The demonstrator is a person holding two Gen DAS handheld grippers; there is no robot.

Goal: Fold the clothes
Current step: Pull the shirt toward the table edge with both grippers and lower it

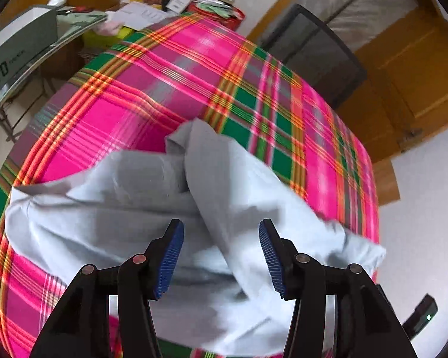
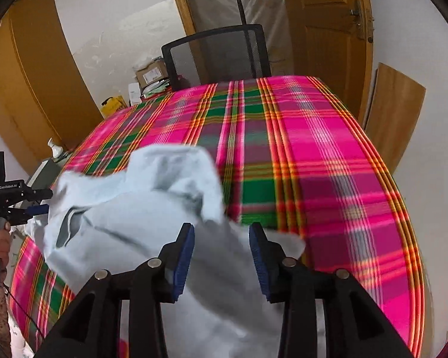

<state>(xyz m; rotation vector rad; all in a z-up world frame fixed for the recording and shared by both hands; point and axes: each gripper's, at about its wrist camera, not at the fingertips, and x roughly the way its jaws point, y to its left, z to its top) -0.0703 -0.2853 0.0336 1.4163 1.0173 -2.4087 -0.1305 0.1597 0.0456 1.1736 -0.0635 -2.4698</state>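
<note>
While your left gripper [image 1: 221, 258] hangs with its jaws apart over the crumpled pale garment [image 1: 128, 208] on the near side of the plaid tablecloth [image 1: 170, 68], your right gripper [image 2: 221, 264] gapes too, nothing clamped, above that cloth's near edge.

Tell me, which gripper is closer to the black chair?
Probably the right gripper, though it's hard to be sure. In its view the black chair stands straight ahead past the plaid table. The left gripper sees it off to its right, behind the light blue garment.
</note>
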